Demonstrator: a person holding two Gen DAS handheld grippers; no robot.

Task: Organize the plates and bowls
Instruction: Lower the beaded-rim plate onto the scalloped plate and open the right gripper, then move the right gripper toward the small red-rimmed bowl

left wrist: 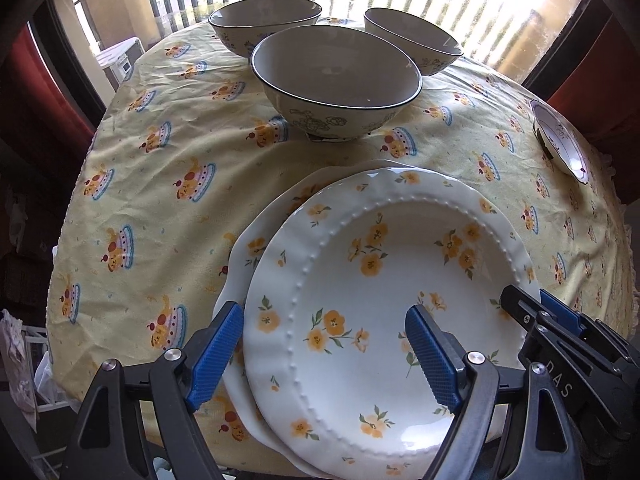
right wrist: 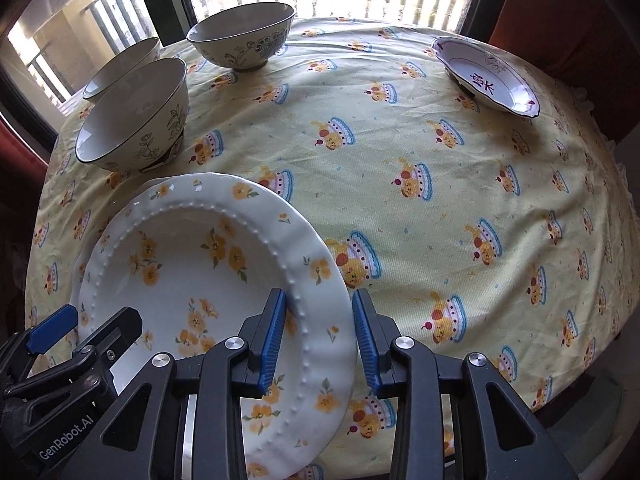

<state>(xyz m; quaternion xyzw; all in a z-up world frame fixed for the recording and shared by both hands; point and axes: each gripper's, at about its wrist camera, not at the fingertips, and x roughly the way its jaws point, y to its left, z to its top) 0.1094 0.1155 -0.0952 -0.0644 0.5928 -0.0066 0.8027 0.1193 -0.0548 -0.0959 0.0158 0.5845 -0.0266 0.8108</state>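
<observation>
The left gripper (left wrist: 324,356) is gaping wide over the near-left rim of the yellow-flowered plate (left wrist: 384,300), gripping nothing. The right gripper (right wrist: 320,340) is straddling that plate's right rim, jaws parted and not pinching. The plate is lying on a second plate (left wrist: 240,272) atop the tablecloth (right wrist: 460,200), with three bowls (left wrist: 336,80) sitting beyond and a small dish (right wrist: 486,74) well apart.

Lower scalloped white plate (left wrist: 240,258) was mostly hidden under yellow-flowered white plate (left wrist: 384,304); farthest cream bowl (right wrist: 120,65) partly hidden.
</observation>
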